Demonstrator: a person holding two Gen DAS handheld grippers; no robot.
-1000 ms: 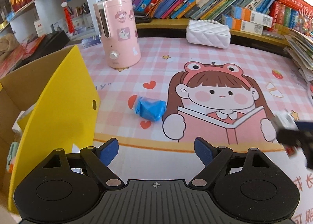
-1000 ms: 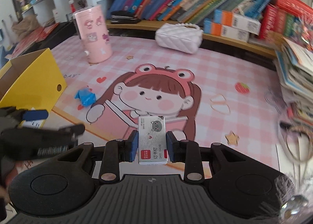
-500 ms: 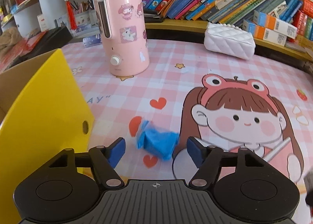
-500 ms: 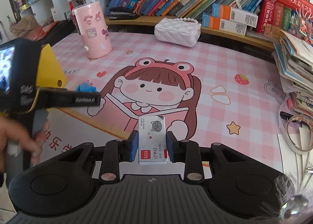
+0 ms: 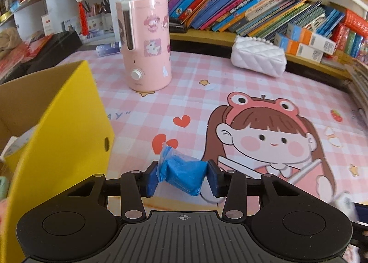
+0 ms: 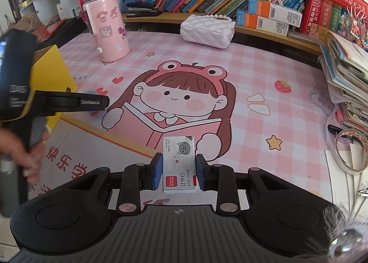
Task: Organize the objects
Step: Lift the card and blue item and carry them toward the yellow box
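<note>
My left gripper [image 5: 182, 176] is shut on a blue wrapped packet [image 5: 181, 172], low over the pink cartoon mat [image 5: 230, 83], right beside the open yellow box [image 5: 69, 129]. My right gripper [image 6: 177, 172] is shut on a small white staple box [image 6: 179, 166] with a grey cat print, held above the mat's front edge. In the right wrist view the left gripper [image 6: 92, 103] shows at the left, with only a sliver of the blue packet past its tip, next to the yellow box [image 6: 50, 72].
A pink cylindrical appliance [image 5: 146, 44] and a white quilted purse [image 5: 257, 59] stand at the back of the mat. Shelves of books [image 5: 230, 5] run behind. A book stack [image 6: 345, 83] and a tape roll [image 6: 352, 152] lie at the right.
My left gripper moved forward to the blue packet and shut on it. My right gripper stayed shut on the staple box, nearly still.
</note>
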